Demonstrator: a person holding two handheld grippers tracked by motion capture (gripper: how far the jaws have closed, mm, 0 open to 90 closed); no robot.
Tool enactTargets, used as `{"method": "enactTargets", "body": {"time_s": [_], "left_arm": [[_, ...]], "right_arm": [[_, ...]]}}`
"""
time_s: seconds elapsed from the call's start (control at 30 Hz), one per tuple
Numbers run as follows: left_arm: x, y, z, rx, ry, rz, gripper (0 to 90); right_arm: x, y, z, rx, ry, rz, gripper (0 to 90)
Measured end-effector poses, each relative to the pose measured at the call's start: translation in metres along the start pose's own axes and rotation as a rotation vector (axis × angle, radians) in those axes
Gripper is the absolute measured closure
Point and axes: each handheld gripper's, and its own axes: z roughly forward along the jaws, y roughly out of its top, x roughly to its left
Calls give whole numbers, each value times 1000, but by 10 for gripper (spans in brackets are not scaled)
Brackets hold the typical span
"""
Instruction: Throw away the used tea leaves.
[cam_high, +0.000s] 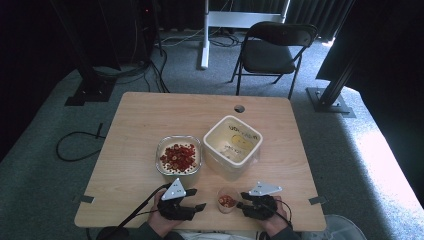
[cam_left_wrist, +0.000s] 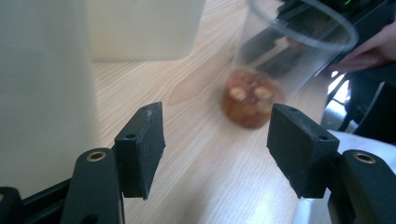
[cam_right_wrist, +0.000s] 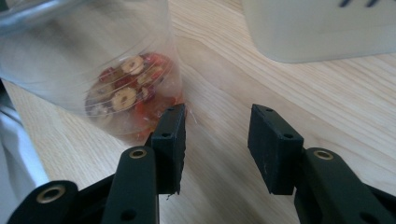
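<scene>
Your left gripper (cam_high: 199, 199) and right gripper (cam_high: 239, 199) both stand with jaws apart and nothing between them, flanking the small clear plastic cup (cam_high: 227, 199) of red dried-fruit slices that stands upright at the near edge of the light wooden table (cam_high: 140, 115). The cup looks only shallowly filled. Farther off, the glass dish (cam_high: 178, 155) remains heaped with slices and the tall white square container (cam_high: 233, 143) beside it looks empty, so I judge most scooping remains.

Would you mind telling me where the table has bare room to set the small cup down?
The widest free patches lie left of the glass dish toward the table's left edge, along the far edge around the grommet hole, and right of the white container. The near edge is crowded: left gripper, small cup, right gripper.
</scene>
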Motion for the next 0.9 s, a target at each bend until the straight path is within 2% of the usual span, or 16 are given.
{"method": "enactTargets", "body": {"time_s": [0.23, 0.4, 0.6, 0.73, 0.9], "left_arm": [[-13, 5, 6, -28, -63, 79, 357], [-19, 5, 9, -54, -102, 109, 328], [-23, 9, 19, -63, -102, 136, 271], [-21, 9, 25, -88, -116, 134, 252], [-23, 6, 29, -100, -118, 149, 175]], "right_arm": [[10, 5, 9, 1, 27, -10, 563], [15, 7, 15, 2, 47, -18, 565], [20, 10, 20, 4, 57, -31, 569], [21, 10, 21, 2, 62, -29, 575], [22, 11, 22, 1, 65, -29, 574]]}}
